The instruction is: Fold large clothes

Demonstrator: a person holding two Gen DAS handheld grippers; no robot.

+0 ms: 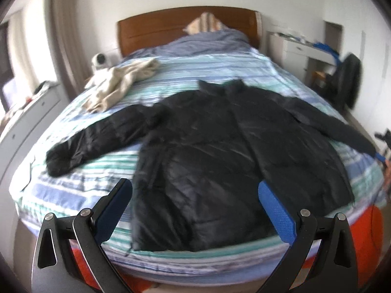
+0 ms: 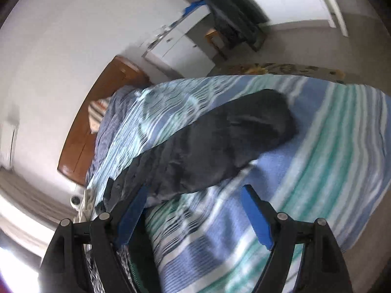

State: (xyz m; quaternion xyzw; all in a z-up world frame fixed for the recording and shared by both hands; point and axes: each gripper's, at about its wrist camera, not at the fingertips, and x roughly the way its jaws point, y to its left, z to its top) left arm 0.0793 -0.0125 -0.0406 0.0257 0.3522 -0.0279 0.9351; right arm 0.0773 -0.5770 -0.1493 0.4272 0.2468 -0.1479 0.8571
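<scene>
A large black padded jacket [image 1: 207,151] lies spread flat on the striped bed [image 1: 73,190], collar toward the headboard and both sleeves stretched out sideways. My left gripper [image 1: 195,185] hovers over the jacket's bottom hem with its blue pads wide apart and nothing between them. In the rolled right wrist view, the jacket's right sleeve [image 2: 220,146] runs across the bedspread, its cuff toward the bed's edge. My right gripper [image 2: 195,190] stands open just short of the sleeve, with nothing in its jaws. A bit of that gripper's blue pad [image 1: 380,156] shows by the sleeve's cuff in the left wrist view.
A cream garment [image 1: 117,85] lies crumpled at the bed's far left. A wooden headboard [image 1: 156,29], a striped pillow [image 1: 205,23] and a bunched blue quilt [image 1: 202,41] are beyond. White drawers [image 1: 303,48] and a dark chair [image 1: 347,83] stand to the right; a white dresser [image 1: 29,122] lines the left.
</scene>
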